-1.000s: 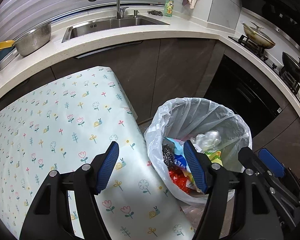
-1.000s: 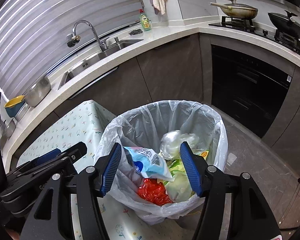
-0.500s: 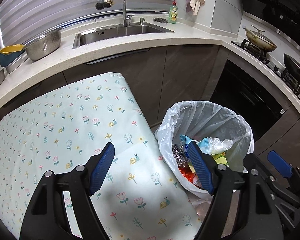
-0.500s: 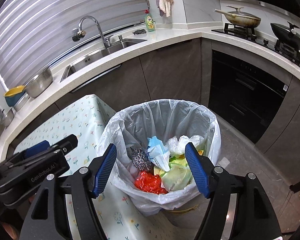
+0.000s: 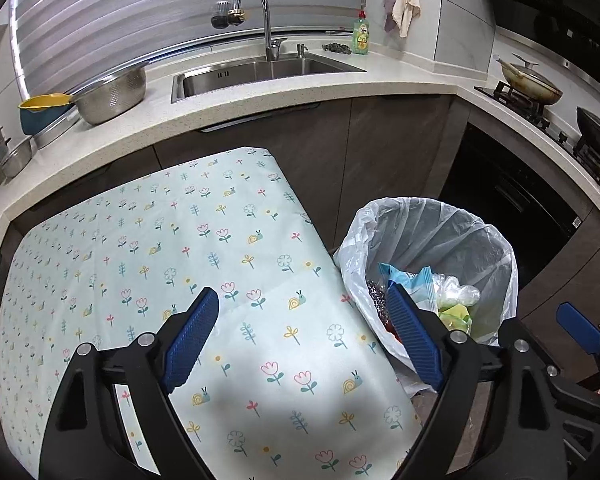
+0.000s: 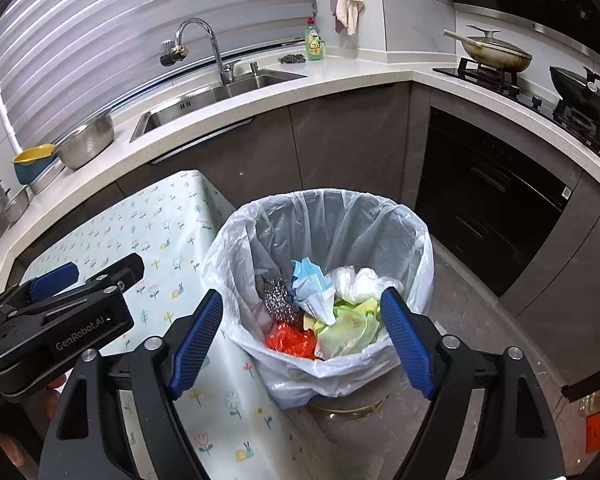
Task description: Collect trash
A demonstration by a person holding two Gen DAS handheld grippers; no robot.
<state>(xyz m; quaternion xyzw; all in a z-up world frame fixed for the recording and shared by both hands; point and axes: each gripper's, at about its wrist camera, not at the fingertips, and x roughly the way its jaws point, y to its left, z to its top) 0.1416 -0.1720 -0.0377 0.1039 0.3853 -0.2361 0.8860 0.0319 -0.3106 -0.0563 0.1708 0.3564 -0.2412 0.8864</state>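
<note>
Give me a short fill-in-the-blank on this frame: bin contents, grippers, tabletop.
1. The steel scourer lies inside the ____.
2. Both the left gripper and the right gripper hold ____.
3. The trash bin is lined with a clear plastic ____.
4. The tablecloth is printed with flowers and ____.

Missing words: trash bin; nothing; bag; snails

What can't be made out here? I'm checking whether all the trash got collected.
- Table: near part cut off by the frame and hidden behind the left gripper, left wrist view.
- Trash bin: lower layers buried under top trash, right wrist view.
- Floor behind bin: hidden.
</note>
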